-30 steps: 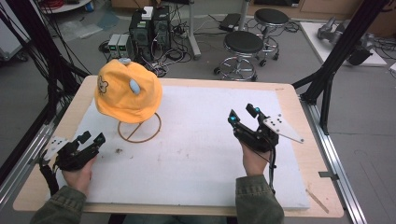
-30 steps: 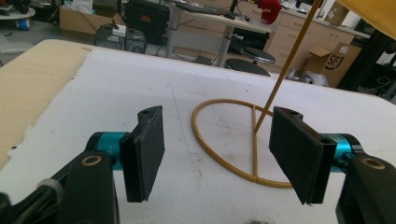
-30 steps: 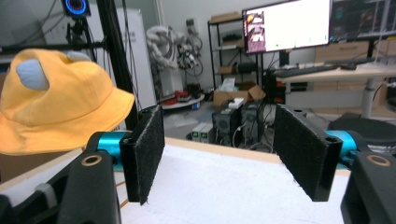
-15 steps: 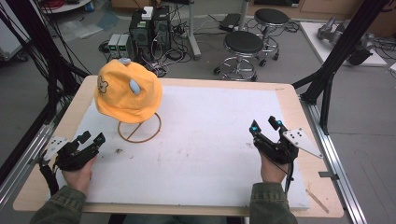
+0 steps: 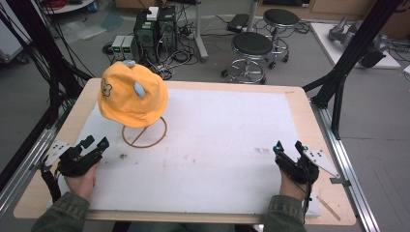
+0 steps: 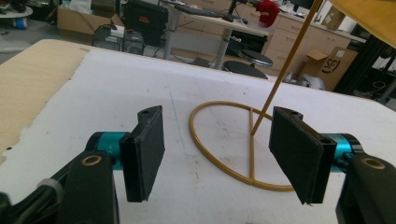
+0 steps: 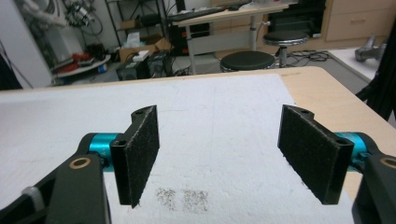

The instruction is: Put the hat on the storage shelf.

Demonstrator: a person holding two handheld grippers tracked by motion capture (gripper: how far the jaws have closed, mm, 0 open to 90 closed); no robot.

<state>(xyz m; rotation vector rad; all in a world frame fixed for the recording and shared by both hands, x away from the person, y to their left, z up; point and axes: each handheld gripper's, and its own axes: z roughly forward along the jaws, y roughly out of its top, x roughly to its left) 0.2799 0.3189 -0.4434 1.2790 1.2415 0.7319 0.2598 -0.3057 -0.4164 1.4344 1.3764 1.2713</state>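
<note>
hat (image 5: pixel 131 94) upper left on wire stand (image 5: pixel 144 134): soft, light; pinch brim | left gripper (image 5: pixel 95 143) spread, empty | right gripper (image 5: pixel 288 147) just widened, empty

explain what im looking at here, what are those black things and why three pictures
A person sits at a table covered with a white sheet and holds a hand tool in each hand. Each tool has two black jaws that open and shut to grab things. The high view looks down from above: the left gripper rests near the table's left edge, the right gripper near its right edge. The other two pictures come from small cameras riding on the tools, looking out between the jaws.

On the table stands a thin wire stand with a ring base, and an orange hat sits on top of it. The left gripper view shows that ring just ahead of its open jaws. The right gripper's jaws have just been opening; nothing is between them. Nothing is held.
</note>
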